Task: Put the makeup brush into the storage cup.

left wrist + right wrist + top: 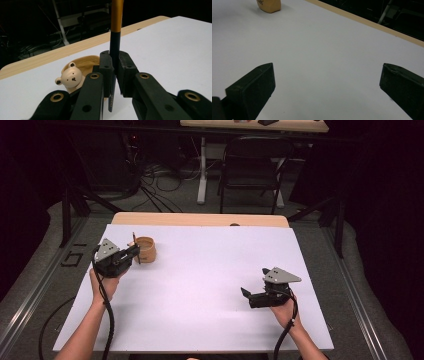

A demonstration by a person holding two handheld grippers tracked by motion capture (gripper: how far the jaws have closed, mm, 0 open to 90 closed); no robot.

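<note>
Bare white tabletop (200, 285) lies between both tongs. Left tongs (114, 65) pinch an upright black-and-gold pencil (115, 40) beside the tan bear-faced wooden cup (145, 249) near the far-left edge; right tongs (247, 296) rest spread.

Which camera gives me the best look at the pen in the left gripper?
The left gripper view: the pen stands upright, clamped between the fingers. In the high view it is a thin sliver beside the wooden cup.

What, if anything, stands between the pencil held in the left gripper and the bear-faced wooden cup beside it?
Nothing visible: the pencil, upright in the shut left gripper, stands right beside the cup.
</note>
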